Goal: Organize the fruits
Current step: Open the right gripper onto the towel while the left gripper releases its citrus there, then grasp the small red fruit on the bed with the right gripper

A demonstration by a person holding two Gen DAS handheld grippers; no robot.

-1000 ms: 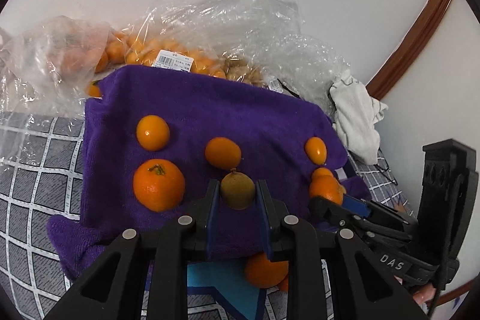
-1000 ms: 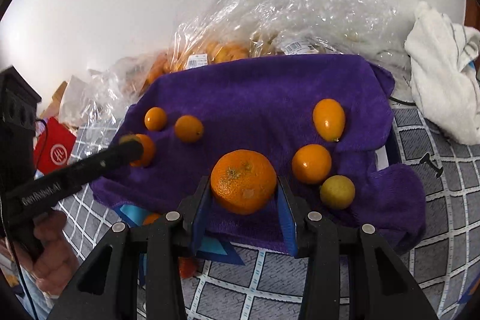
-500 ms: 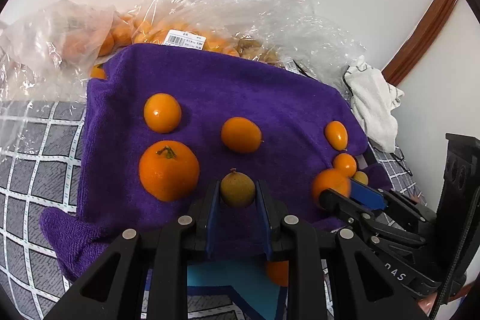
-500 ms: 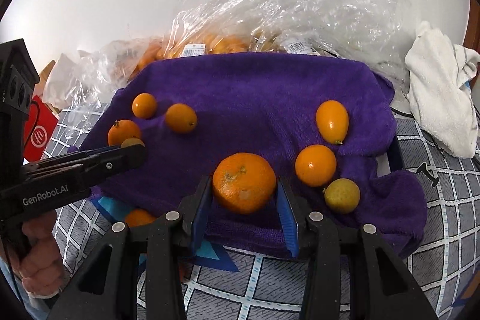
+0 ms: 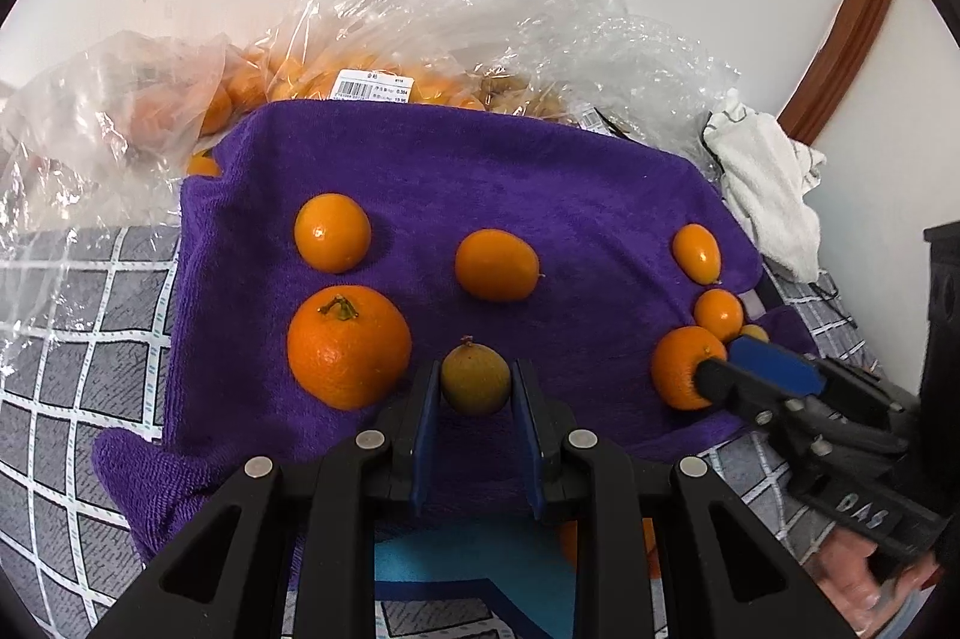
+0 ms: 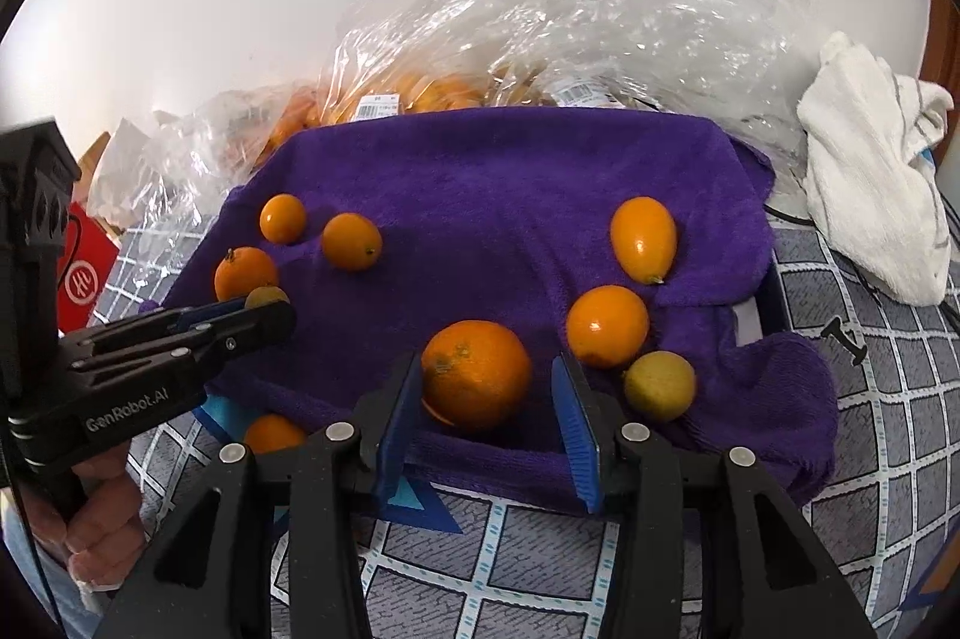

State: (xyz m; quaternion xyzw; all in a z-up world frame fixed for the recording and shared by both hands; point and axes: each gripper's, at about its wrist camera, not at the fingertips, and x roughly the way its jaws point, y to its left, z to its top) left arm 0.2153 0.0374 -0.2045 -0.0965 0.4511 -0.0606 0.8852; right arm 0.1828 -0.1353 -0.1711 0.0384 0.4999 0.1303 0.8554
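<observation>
A purple towel (image 5: 540,183) (image 6: 510,171) carries several oranges and kumquats. My left gripper (image 5: 474,387) is shut on a small brownish-yellow fruit (image 5: 475,380), just above the towel and beside a big stemmed orange (image 5: 348,346). In the right wrist view it (image 6: 267,306) comes in from the left with that fruit (image 6: 264,296). My right gripper (image 6: 487,360) is opening around a large orange (image 6: 477,375) that rests on the towel, with a gap at the right pad. From the left wrist, the right gripper (image 5: 723,360) reaches that orange (image 5: 684,368).
Clear plastic bags of fruit (image 5: 372,81) (image 6: 420,93) lie behind the towel. A white cloth (image 6: 870,171) sits at the right and a red box (image 6: 81,279) at the left. One orange (image 6: 273,434) lies off the towel's front edge on the grey checked cover (image 6: 900,429).
The right gripper's jaws have spread away from the large orange, which now sits on the towel. The left gripper keeps its grip on the small fruit and has tilted slightly.
</observation>
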